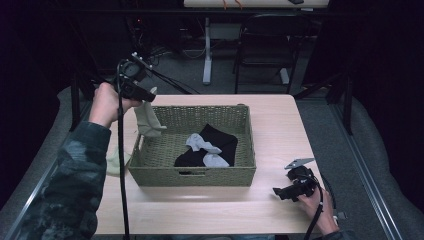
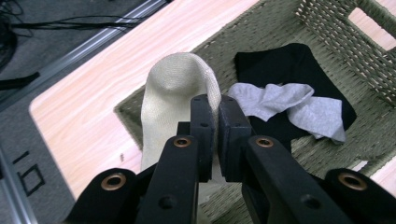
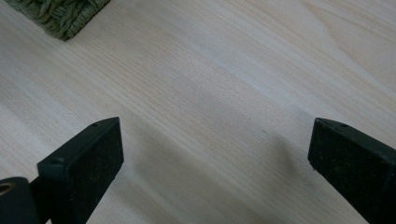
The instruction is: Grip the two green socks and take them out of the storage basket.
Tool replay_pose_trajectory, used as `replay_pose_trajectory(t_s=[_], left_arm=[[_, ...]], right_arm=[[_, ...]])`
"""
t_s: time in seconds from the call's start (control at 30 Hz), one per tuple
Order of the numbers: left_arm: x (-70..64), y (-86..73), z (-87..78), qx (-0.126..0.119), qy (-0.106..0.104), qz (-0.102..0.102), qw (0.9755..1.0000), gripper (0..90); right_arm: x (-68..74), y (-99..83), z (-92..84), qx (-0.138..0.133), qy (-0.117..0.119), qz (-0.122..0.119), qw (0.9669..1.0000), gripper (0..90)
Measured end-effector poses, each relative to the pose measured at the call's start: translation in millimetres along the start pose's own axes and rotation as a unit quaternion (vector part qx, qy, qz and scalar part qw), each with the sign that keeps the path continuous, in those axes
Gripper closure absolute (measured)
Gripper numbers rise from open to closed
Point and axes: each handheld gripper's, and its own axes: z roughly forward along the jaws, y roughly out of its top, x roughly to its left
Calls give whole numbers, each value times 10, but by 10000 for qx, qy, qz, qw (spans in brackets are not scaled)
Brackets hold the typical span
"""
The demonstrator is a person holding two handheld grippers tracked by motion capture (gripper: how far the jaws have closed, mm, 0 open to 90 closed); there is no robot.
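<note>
At ten o'clock of the wicker basket (image 1: 150, 165), the left gripper (image 1: 150, 96) is clamped on a cream sock (image 2: 175, 100) that hangs over the basket's rim, above a grey sock (image 2: 289, 105) on black cloth (image 2: 280, 65), while at four o'clock the right gripper (image 1: 279, 192) rests on the table (image 3: 224, 70), jaws apart.

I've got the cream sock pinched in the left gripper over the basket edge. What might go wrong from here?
The left gripper pinches only an edge of the cream sock, so it may slip free. It hangs over the basket's near-left corner; released here, it might drape over the rim or drop onto the table. Another pale sock lies outside the basket and may be missed.
</note>
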Motion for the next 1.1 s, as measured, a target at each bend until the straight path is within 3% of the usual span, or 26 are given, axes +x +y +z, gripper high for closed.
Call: replay_pose_trajectory(t_s=[0.27, 0.67, 0.87, 1.1], left_arm=[[167, -96, -254, -105, 235, -150, 9996, 861], [550, -494, -443, -47, 509, -646, 9966, 861], [699, -712, -451, -7, 647, -873, 9941, 861], [843, -956, -311, 82, 763, -1102, 9909, 861]], right_arm=[[-1, -1, 2, -14, -3, -7, 10000, 26], [9, 1, 8, -30, 28, 43, 10000, 26], [10, 2, 9, -26, 24, 41, 10000, 26], [11, 3, 10, -30, 20, 33, 10000, 26]])
